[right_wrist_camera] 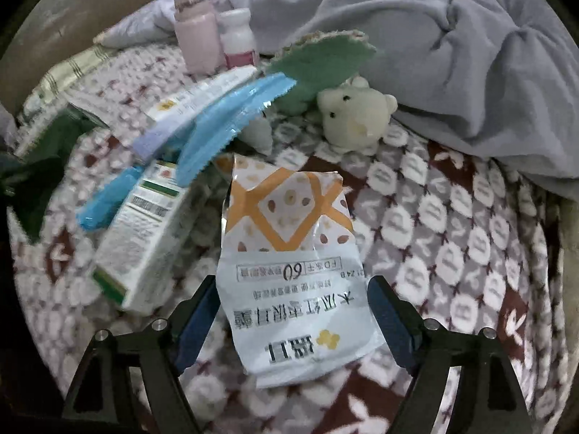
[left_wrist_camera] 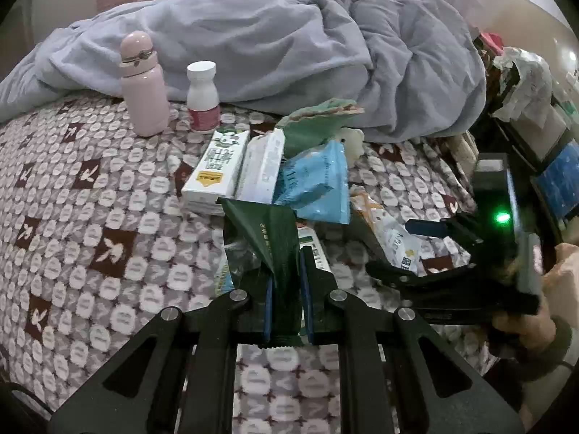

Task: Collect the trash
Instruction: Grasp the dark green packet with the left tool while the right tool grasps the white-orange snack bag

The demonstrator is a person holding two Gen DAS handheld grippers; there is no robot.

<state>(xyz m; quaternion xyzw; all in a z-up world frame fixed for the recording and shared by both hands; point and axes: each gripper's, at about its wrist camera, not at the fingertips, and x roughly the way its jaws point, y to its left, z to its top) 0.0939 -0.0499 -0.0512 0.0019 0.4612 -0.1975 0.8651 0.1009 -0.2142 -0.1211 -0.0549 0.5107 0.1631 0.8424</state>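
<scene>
My left gripper [left_wrist_camera: 284, 275] is shut on a dark green wrapper [left_wrist_camera: 267, 238] and holds it above the patterned bedspread [left_wrist_camera: 90, 217]. My right gripper [right_wrist_camera: 289, 303] is open, its jaws either side of a white and orange snack packet [right_wrist_camera: 289, 253] lying flat on the bedspread; it also shows in the left wrist view [left_wrist_camera: 427, 249]. Other trash lies in a heap: a blue wrapper [left_wrist_camera: 315, 188], white cartons [left_wrist_camera: 217, 166] and a white and green carton [right_wrist_camera: 144, 238]. The green wrapper shows at the far left of the right wrist view [right_wrist_camera: 39, 166].
A pink flask [left_wrist_camera: 143, 83] and a white pill bottle [left_wrist_camera: 202, 97] stand at the back. A grey duvet [left_wrist_camera: 289, 47] is bunched behind. A green cloth [left_wrist_camera: 315, 123] and a small cream plush toy [right_wrist_camera: 354, 115] lie by the heap. Cluttered shelves [left_wrist_camera: 535, 108] stand at the right.
</scene>
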